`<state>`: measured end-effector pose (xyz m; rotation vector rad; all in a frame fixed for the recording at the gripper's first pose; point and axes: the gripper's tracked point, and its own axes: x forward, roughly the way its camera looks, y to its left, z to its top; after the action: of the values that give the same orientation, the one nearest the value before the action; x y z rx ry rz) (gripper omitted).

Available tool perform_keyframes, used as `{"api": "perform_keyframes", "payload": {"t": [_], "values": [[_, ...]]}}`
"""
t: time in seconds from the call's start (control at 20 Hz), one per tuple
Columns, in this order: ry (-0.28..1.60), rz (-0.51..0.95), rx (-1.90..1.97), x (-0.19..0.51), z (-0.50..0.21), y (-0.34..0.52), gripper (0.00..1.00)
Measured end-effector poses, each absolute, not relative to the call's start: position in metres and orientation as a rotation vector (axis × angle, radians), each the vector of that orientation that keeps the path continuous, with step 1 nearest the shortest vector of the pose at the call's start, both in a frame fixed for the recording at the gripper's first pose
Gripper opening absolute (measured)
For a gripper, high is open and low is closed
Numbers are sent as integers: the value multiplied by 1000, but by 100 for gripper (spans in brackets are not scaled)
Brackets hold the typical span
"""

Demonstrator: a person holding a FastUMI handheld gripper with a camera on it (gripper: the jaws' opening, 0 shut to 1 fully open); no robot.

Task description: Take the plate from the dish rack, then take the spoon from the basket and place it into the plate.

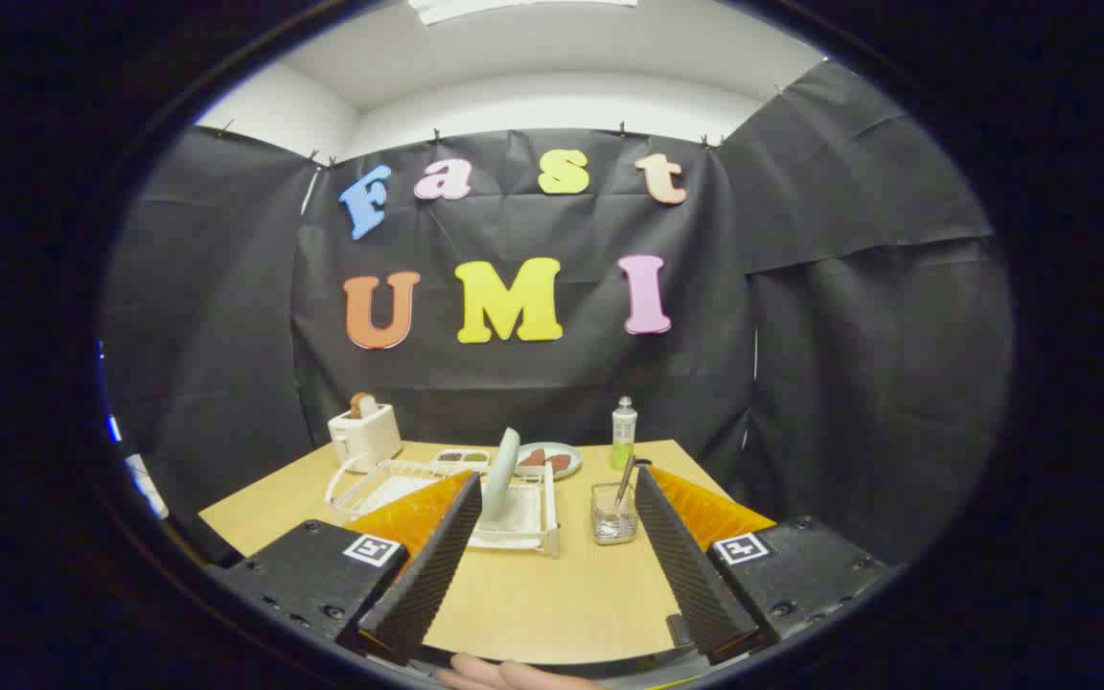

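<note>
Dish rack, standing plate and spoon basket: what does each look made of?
Dish rack: thin white wire, likely coated metal, over a white tray. Plate: pale green, smooth and matte, ceramic or plastic; unclear. Basket: clear with fine mesh lines, maybe wire or acrylic, holding a shiny, metallic-looking spoon. The gripper is open, its fingers short of all.

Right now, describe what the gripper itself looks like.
The gripper has two long black fingers with finely ribbed inner faces and orange outer sides. Each sits on a black block with screw heads and a small square black-and-white marker. No cable can be seen.
</note>
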<state>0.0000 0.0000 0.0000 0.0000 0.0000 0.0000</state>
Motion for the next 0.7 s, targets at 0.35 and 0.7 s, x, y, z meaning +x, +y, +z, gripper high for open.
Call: {"api": "perform_keyframes", "payload": {"t": [0.35, 0.7], "values": [[-1, 7, 2, 3, -6, 2, 100], [4, 4, 4, 8, -8, 2, 100]]}}
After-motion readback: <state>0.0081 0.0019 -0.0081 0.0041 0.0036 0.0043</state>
